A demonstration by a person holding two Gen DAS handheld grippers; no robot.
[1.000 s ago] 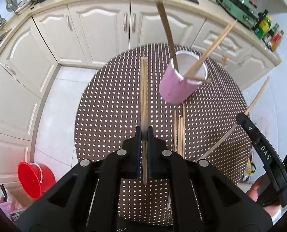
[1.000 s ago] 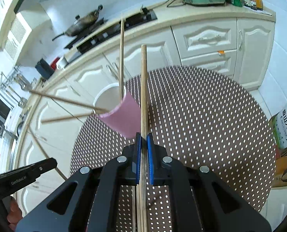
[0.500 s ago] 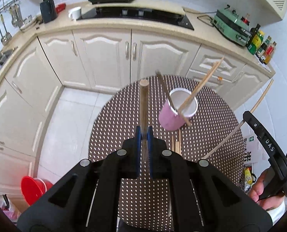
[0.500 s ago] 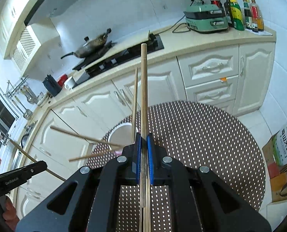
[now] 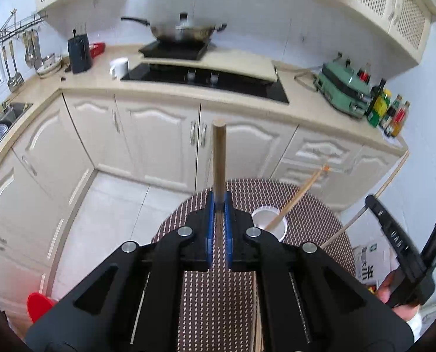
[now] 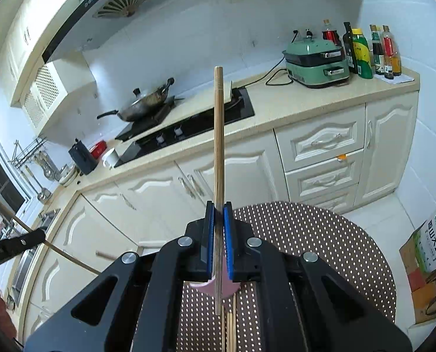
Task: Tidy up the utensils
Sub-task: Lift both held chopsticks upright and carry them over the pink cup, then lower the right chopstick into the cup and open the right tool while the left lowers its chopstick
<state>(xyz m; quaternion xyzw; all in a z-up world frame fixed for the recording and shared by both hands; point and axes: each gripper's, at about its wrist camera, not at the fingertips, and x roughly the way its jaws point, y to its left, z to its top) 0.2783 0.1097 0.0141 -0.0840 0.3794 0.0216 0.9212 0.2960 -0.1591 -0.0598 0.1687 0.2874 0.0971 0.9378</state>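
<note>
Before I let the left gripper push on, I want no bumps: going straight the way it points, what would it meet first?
Probably the white cabinet doors beyond the table; the left gripper aims over its rim, chopstick leading, though depth is unclear.

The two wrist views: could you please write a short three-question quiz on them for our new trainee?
1. True or false: the left gripper is shut on a chopstick.
2. What does the right gripper hold: A) spoon, B) chopstick, C) nothing?
3. What stands on the dotted table with a chopstick leaning in it?

Key: 1 true. 2 B. 3 The pink cup.
</note>
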